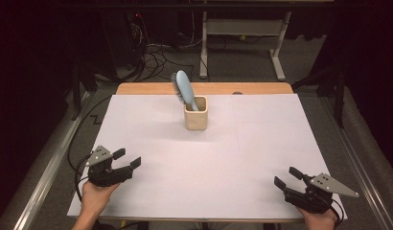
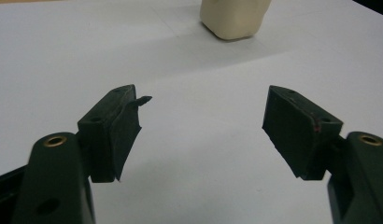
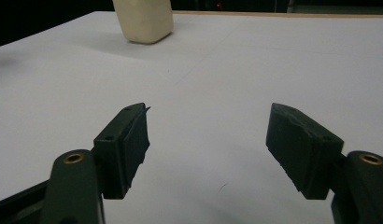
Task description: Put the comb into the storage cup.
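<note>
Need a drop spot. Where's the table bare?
Bare nearly everywhere: the white sheet is free between left gripper and right gripper, and both sides of the cup. Crowded only at the cup, with the brush leaning out.

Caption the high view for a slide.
Both open tools, left and right, rest apart from a brush in its holder.
</note>
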`<action>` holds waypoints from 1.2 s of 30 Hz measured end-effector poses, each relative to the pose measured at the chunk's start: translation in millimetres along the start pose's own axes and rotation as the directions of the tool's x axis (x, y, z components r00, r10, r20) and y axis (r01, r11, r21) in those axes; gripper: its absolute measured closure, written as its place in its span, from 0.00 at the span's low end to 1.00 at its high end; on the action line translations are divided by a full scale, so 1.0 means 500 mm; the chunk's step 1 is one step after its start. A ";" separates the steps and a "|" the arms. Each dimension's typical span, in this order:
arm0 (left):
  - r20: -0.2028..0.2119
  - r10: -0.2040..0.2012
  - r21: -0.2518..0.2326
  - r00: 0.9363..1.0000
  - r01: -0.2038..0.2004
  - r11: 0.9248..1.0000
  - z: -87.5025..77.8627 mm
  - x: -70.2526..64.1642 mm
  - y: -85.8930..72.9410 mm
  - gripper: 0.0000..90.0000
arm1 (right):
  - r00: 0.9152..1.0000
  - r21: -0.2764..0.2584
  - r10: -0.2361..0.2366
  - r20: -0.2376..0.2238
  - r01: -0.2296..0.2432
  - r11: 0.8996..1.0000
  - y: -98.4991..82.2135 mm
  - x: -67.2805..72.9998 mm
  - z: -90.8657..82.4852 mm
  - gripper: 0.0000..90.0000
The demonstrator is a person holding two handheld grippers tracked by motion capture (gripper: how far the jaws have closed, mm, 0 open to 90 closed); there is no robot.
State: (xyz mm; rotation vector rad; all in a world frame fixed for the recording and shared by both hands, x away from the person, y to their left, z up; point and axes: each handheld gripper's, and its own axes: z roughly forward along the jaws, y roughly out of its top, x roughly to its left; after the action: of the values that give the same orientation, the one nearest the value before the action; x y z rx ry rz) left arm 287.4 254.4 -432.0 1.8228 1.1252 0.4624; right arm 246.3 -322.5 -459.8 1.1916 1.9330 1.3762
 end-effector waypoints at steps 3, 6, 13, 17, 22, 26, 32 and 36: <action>-0.004 -0.004 0.002 1.000 0.004 1.000 -0.001 0.002 -0.006 0.31 | 1.000 0.000 0.000 0.000 0.000 1.000 0.000 0.000 0.000 0.33; -0.007 -0.009 -0.001 1.000 0.009 1.000 -0.002 0.004 -0.009 0.31 | 1.000 0.000 -0.001 0.000 0.001 1.000 0.000 0.000 0.000 0.33; -0.009 -0.023 -0.003 1.000 0.023 1.000 -0.001 0.009 -0.020 0.31 | 1.000 0.000 -0.001 0.001 0.001 1.000 0.000 0.000 0.000 0.34; -0.012 -0.030 0.002 0.999 0.030 1.000 0.001 0.010 -0.025 0.31 | 1.000 0.000 0.001 0.000 -0.001 1.000 0.000 0.000 0.000 0.33; -0.021 -0.034 0.001 0.999 0.034 0.999 0.002 0.011 -0.032 0.31 | 1.000 0.000 0.000 0.000 0.000 1.000 0.000 0.000 0.000 0.34; -0.025 -0.040 0.000 0.999 0.040 0.999 0.002 0.013 -0.038 0.32 | 1.000 0.000 -0.002 0.001 0.002 1.000 0.000 0.000 0.000 0.34; -0.031 -0.054 -0.010 0.998 0.054 0.998 0.003 0.016 -0.046 0.32 | 1.000 0.000 -0.004 0.003 0.004 1.000 0.000 0.000 0.000 0.34; -0.041 -0.062 -0.015 0.997 0.061 0.998 0.005 0.018 -0.051 0.32 | 1.000 0.002 -0.006 0.003 0.006 1.000 0.000 0.000 0.001 0.34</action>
State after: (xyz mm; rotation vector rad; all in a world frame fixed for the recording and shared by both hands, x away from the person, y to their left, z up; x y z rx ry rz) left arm 280.7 265.0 -456.0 1.7683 1.2004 0.4729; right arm 246.5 -322.4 -460.1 1.1873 1.9346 1.3693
